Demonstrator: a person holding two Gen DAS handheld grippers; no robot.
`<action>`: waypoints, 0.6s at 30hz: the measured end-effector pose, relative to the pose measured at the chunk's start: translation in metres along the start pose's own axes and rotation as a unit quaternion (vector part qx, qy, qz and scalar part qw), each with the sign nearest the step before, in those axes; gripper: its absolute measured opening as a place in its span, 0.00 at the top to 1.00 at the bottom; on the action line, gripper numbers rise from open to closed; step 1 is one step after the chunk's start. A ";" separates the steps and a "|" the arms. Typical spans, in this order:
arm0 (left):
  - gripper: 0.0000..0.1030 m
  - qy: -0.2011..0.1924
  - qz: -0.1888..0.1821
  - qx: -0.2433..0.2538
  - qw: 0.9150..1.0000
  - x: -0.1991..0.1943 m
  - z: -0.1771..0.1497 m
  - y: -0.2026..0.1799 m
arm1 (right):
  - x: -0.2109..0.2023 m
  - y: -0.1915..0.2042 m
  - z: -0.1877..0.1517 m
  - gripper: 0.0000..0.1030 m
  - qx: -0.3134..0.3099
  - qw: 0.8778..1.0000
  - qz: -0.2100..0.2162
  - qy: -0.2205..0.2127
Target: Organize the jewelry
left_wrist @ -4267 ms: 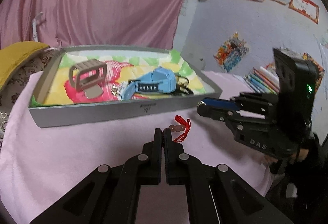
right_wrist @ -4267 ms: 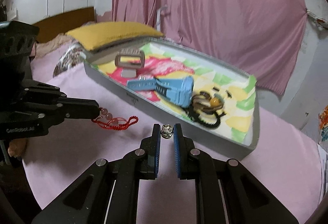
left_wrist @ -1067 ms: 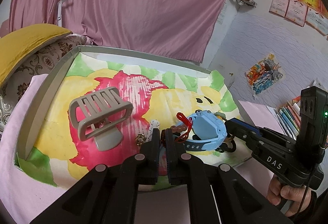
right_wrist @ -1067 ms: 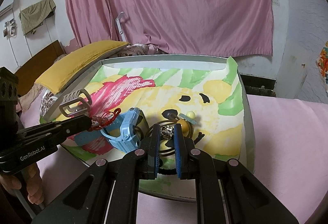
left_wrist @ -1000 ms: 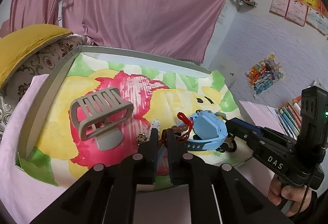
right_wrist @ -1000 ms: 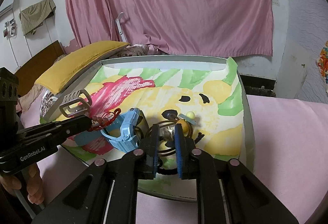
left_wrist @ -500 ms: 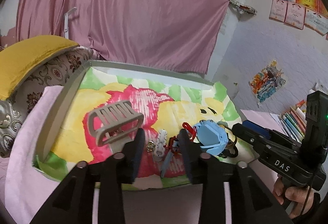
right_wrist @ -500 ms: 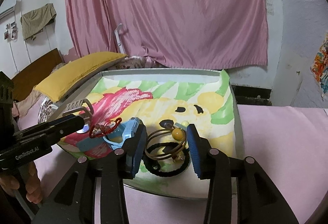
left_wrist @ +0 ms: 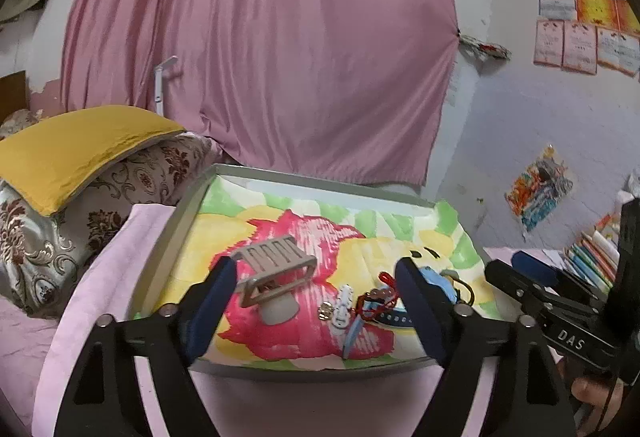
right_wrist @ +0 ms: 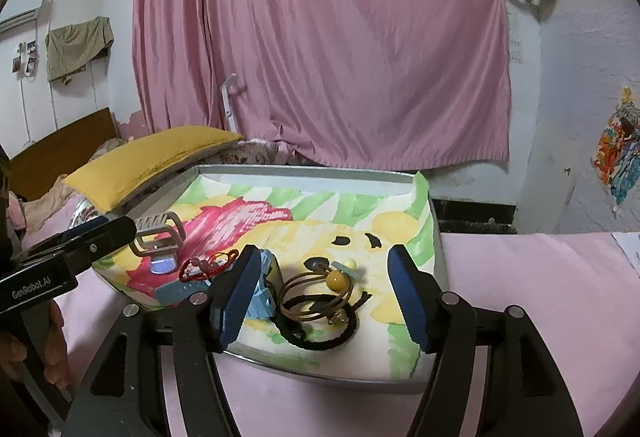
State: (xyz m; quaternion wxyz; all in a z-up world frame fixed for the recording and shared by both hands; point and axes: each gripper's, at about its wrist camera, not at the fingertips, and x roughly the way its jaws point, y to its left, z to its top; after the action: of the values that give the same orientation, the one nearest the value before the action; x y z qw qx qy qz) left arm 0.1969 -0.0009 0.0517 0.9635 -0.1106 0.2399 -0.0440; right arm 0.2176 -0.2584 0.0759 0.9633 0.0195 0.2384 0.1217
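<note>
- Now both wide open: left gripper [left_wrist: 316,303] and right gripper [right_wrist: 324,291], jaws holding nothing.
- Red bead bracelet [left_wrist: 376,299] down in tray [left_wrist: 320,185], by blue watch [right_wrist: 260,291].
- Lying sideways, just ahead, nearer left gripper.

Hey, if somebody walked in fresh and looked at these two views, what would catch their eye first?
Probably the grey tray on the pink cloth, lined with a loud pink, yellow and green painted sheet. Inside it lies a cluster: a beige hair claw at the left, a red cord bracelet draped by a blue watch, and brown and black hair ties toward the right. Both the left gripper and right gripper hover wide open and empty at the near rim.
</note>
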 end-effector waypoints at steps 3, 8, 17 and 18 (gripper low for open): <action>0.12 -0.006 0.004 -0.007 1.000 -0.003 -0.001 0.003 | -0.010 0.000 0.000 0.27 0.001 1.000 -0.005 -0.021; 0.01 -0.014 0.006 0.002 1.000 -0.011 -0.004 0.001 | -0.022 0.002 0.001 0.14 -0.003 0.999 -0.006 -0.047; 0.01 -0.037 0.026 0.031 0.998 -0.039 -0.011 -0.008 | -0.049 0.008 -0.001 0.04 -0.012 0.997 -0.010 -0.081; 0.01 -0.038 0.026 0.031 0.998 -0.042 -0.011 -0.008 | -0.053 0.008 -0.002 0.03 -0.011 0.997 -0.008 -0.082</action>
State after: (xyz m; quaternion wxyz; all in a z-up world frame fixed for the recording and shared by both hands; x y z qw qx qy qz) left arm 0.1546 -0.0050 0.0626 0.9758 -0.0758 0.2039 -0.0224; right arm 0.1697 -0.2631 0.0990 0.9807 0.0170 0.1573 0.1147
